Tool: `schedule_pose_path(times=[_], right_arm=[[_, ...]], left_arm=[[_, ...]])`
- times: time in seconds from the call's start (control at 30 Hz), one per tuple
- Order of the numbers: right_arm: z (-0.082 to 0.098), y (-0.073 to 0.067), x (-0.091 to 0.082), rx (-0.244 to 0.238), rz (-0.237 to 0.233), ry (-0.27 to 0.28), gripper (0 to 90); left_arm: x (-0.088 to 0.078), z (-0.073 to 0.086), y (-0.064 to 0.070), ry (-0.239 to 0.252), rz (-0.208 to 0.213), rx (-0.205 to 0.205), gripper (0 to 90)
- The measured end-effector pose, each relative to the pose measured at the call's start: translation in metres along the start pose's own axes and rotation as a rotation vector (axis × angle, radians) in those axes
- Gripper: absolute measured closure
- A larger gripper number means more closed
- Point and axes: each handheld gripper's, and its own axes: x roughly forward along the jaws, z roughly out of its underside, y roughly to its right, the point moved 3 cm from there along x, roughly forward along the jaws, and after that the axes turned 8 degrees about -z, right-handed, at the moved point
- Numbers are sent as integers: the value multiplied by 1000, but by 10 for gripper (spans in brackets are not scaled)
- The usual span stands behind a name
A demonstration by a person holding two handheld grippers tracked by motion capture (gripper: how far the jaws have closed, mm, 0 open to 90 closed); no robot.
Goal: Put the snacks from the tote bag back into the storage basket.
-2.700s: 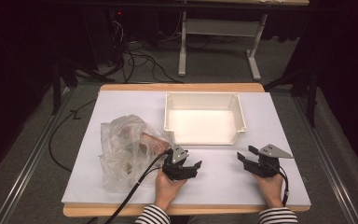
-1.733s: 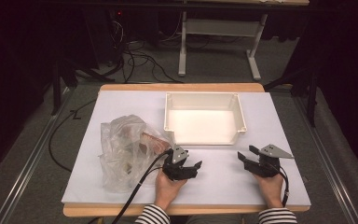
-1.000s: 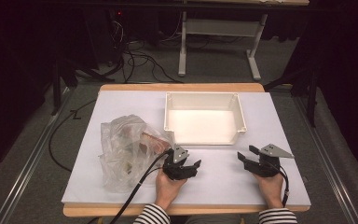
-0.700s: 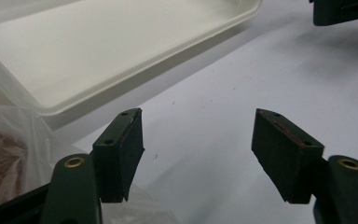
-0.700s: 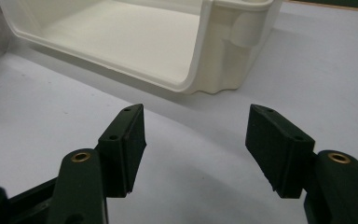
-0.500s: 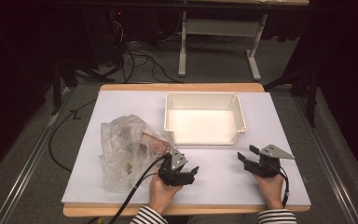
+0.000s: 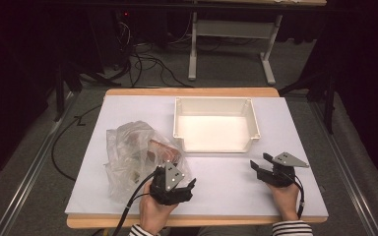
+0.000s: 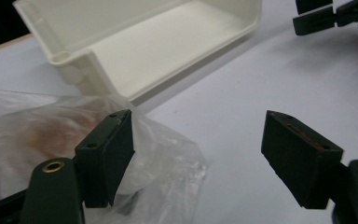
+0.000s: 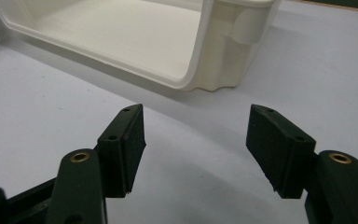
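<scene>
- Plastic bag (image 7: 138, 160): clear and crumpled, with brownish contents that cannot be identified. It lies on the left part of the white tabletop (image 7: 226, 182), just left of the tub's near-left corner.
- Left claw (image 7: 189, 187): held in the person's left hand (image 7: 152, 214) at the near edge of the tabletop, just beside the bag's near-right edge. Its jaws have just been opening and stand wide apart. In the left gripper view, the left pad (image 8: 107, 154) sits in front of the bag's edge (image 8: 168, 172); the right pad is over bare tabletop. Nothing is clamped between them.
- Tub (image 7: 215, 105): white, open-topped, rectangular, resting in the far middle of the tabletop, between the two claws and beyond them.
- Right claw (image 7: 261, 164): held in the right hand (image 7: 285, 196) near the tub's near-right corner, clear of it. Jaws apart, with bare tabletop between the pads.
</scene>
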Motion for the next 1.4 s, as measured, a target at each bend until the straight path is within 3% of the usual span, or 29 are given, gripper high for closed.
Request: schedule_pose_path(times=[0.1,0.17,0.2,0.33,0.37,0.5,0.57,0.63,0.77,0.87,0.9,1.0,1.23,1.4], right_arm=[[0,0,0,3,-1,1,372],[0,0,0,3,-1,-1,371],[0,0,0,1,-1,0,371],[0,0,0,4,-2,-1,371],[0,0,0,4,-2,-2,370],[0,0,0,5,-1,-1,369],[0,0,0,6,0,-2,368],[0,1,0,7,1,-2,366],[0,2,0,20,-5,2,364],[0,2,0,19,-4,2,364],[0,2,0,17,-3,2,364],[0,2,0,18,-2,-2,365],[0,1,2,10,2,-17,365],[0,1,2,13,6,-25,365]], left_arm=[[-7,-2,-10,0,-35,-11,241],[-14,-3,-25,1,-112,-15,218],[-17,-3,-31,7,-126,-23,210],[-24,1,-52,-5,-173,-54,182],[-24,1,-52,-5,-173,-54,175],[-24,9,-75,-40,-194,-87,158],[-23,12,-80,-38,-196,-93,155],[-21,20,-92,-40,-171,-123,154],[-15,40,-107,-79,-150,-168,154],[-10,47,-110,-103,-141,-172,152],[-5,54,-113,-132,-147,-177,152],[2,63,-116,-154,-138,-206,148],[12,80,-118,-201,-115,-216,149],[16,85,-118,-226,-101,-216,211]])
